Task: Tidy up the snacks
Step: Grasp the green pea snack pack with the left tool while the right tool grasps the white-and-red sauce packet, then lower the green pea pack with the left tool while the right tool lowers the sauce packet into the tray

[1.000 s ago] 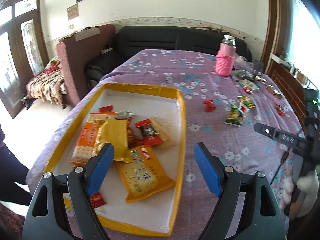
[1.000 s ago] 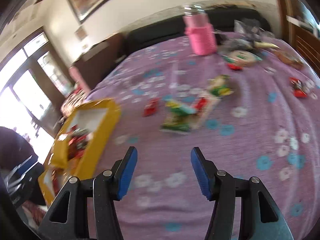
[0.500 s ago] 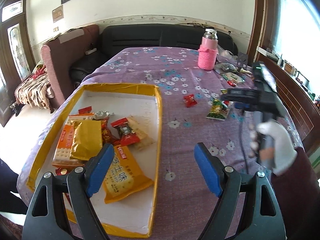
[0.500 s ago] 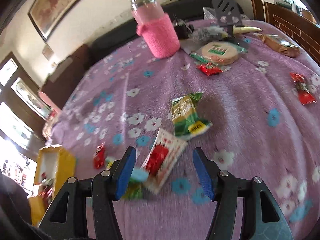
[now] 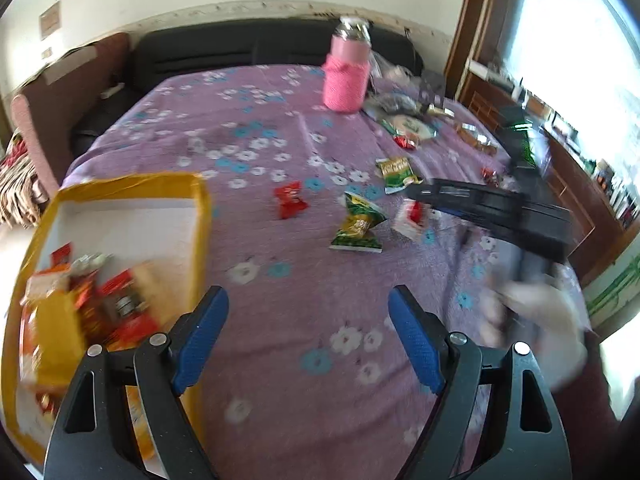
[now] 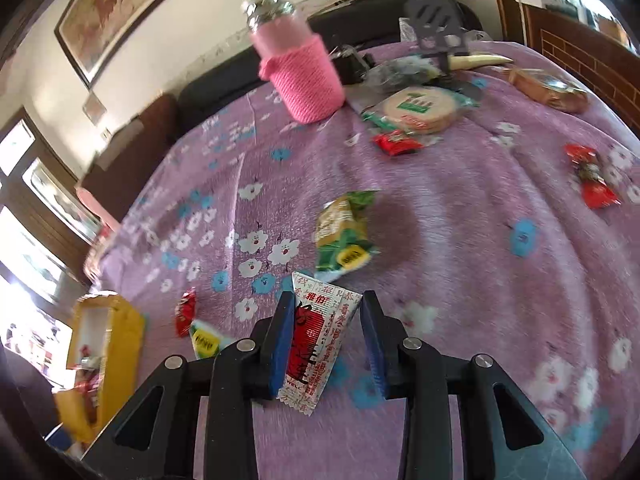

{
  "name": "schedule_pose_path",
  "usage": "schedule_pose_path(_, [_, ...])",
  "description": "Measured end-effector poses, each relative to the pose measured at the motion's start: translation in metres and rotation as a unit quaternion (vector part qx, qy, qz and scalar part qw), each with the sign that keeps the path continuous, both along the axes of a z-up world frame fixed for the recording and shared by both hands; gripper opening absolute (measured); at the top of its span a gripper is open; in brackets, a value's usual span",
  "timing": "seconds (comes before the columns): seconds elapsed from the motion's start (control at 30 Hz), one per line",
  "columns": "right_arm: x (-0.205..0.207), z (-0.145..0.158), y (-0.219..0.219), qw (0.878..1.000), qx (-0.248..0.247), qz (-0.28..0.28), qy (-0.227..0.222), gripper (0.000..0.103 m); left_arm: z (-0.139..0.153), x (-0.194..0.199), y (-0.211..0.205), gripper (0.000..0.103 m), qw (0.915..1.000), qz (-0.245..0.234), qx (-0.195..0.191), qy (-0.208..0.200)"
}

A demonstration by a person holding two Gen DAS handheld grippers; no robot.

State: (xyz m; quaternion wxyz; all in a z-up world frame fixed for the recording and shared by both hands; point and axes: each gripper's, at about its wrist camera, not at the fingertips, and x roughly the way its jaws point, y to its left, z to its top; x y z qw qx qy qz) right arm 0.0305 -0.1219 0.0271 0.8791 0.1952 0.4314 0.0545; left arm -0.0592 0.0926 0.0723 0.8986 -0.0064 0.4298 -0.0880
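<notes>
A white and red snack packet [image 6: 320, 336] lies on the purple cloth between the blue fingers of my right gripper [image 6: 326, 312], whose jaws are narrowed around it with a gap on the right side. The packet also shows in the left wrist view [image 5: 412, 218]. My left gripper [image 5: 308, 320] is open and empty above the cloth, right of the yellow tray [image 5: 202, 216] that holds several snacks. Green packets [image 6: 340, 232] [image 5: 358, 224] and red candies [image 5: 291, 199] [image 6: 186, 310] lie loose on the cloth.
A pink knitted bottle [image 6: 300, 68] stands at the back. A round biscuit pack [image 6: 420, 108], a red candy [image 6: 592, 176], a brown packet [image 6: 548, 88] and a black spatula [image 6: 436, 28] lie at the right. A black sofa [image 5: 256, 48] lies beyond the table.
My right gripper has moved forward over the white and red packet and its jaws have narrowed around it. My left gripper has swung right, away from the tray.
</notes>
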Motion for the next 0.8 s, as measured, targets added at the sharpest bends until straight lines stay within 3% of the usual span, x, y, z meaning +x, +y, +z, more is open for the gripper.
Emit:
schedule_pose_path(0.13, [-0.025, 0.007, -0.017, 0.999, 0.034, 0.002, -0.014, 0.035, -0.018, 0.042, -0.027, 0.082, 0.9997, -0.017, -0.003, 0.019])
schedule_pose_path(0.3, [-0.021, -0.003, -0.023, 0.998, 0.067, 0.005, 0.006, 0.035, -0.041, 0.083, -0.048, 0.080, 0.9994, -0.021, 0.016, 0.021])
schedule_pose_path(0.37, [-0.019, -0.007, -0.024, 0.998, 0.068, 0.006, 0.011, 0.035, -0.051, 0.093, -0.053, 0.067, 0.9991, -0.024, 0.022, 0.028])
schedule_pose_path(0.43, [-0.017, -0.008, -0.023, 0.998, 0.069, 0.007, 0.012, 0.035, -0.056, 0.098, -0.058, 0.039, 0.9985, -0.037, 0.026, 0.030])
schedule_pose_path(0.47, [-0.017, -0.008, -0.023, 0.998, 0.067, 0.008, 0.012, 0.035, -0.058, 0.099, -0.061, 0.032, 0.9982, -0.045, 0.026, 0.031])
schedule_pose_path(0.57, [-0.016, -0.009, -0.020, 0.998, 0.056, 0.010, 0.011, 0.035, -0.058, 0.097, -0.067, 0.032, 0.9977, -0.049, 0.039, 0.025])
schedule_pose_path(0.8, [-0.018, -0.006, -0.015, 0.999, 0.045, 0.018, 0.002, 0.035, -0.047, 0.084, -0.053, 0.031, 0.9993, -0.030, 0.019, 0.013])
